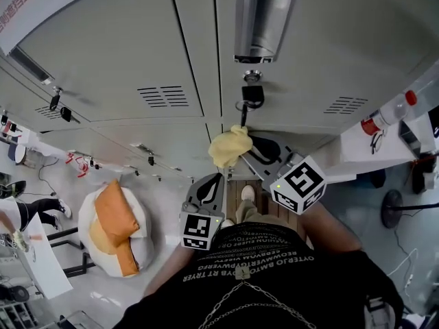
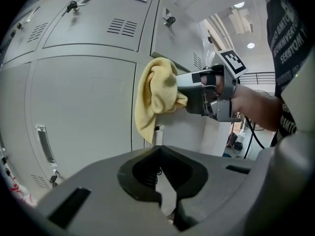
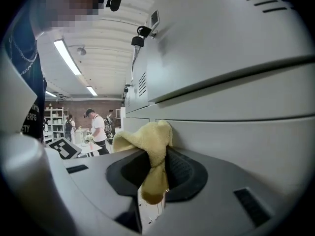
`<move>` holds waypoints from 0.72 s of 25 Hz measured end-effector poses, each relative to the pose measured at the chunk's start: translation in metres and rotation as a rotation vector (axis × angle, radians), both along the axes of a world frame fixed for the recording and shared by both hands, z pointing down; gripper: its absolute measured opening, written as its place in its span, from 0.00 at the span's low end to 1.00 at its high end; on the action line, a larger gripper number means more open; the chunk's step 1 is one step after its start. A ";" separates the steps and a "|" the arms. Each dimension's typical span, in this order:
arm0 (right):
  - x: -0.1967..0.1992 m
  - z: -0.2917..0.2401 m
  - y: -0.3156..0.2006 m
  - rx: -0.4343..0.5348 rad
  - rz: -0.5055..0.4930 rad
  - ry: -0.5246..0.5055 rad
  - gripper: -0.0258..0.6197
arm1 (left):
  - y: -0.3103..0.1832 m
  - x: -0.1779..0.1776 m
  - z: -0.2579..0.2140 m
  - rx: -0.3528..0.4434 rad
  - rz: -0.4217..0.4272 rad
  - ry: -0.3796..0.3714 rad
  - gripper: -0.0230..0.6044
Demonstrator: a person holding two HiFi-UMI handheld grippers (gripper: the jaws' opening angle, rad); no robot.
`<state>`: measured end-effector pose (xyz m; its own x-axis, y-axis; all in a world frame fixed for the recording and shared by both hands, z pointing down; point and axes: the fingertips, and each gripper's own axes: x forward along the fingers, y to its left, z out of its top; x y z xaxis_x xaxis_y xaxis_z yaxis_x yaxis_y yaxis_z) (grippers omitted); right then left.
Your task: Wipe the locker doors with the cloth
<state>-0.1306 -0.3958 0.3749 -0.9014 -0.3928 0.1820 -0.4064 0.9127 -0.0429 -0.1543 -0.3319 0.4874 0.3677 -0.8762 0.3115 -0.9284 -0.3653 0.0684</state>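
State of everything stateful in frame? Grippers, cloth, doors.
right gripper: shut on the cloth.
left gripper: shut, empty.
cloth: bunched, held against the locker front.
locker doors: all closed.
key: hanging from a door lock.

The right gripper (image 3: 155, 173) is seen clamped on a yellow cloth (image 3: 147, 137) — the fabric is pinched between the two dark jaw pads, with a bunched part bulging out beyond them and a short tail hung below the pinch. The bunched part is laid against the grey locker doors (image 3: 236, 82), by which everything right of and above the cloth is filled. Above the cloth a set of vent slots (image 3: 142, 85) is cut into one door, and higher still a key (image 3: 141, 32) is seen hanging from a lock. Far to the left of the cloth, people (image 3: 98, 124) are gathered near shelves (image 3: 54, 116) — strip lights (image 3: 68, 56) are lit above them.
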 end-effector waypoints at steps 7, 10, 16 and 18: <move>0.004 -0.002 -0.003 0.007 0.023 0.006 0.16 | -0.011 0.004 0.001 0.000 0.001 0.007 0.05; 0.012 -0.003 -0.005 0.017 0.043 0.006 0.16 | -0.014 0.010 0.000 0.007 0.012 0.003 0.05; 0.042 -0.007 -0.011 0.038 0.112 0.013 0.16 | -0.014 0.023 -0.002 0.011 0.040 0.003 0.05; 0.052 -0.007 -0.013 0.040 0.135 0.016 0.16 | -0.016 0.027 -0.004 0.017 0.053 0.000 0.05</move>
<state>-0.0788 -0.4091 0.3681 -0.8368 -0.5178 0.1780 -0.5262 0.8503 0.0000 -0.1269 -0.3475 0.4832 0.4134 -0.8607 0.2971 -0.9079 -0.4146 0.0622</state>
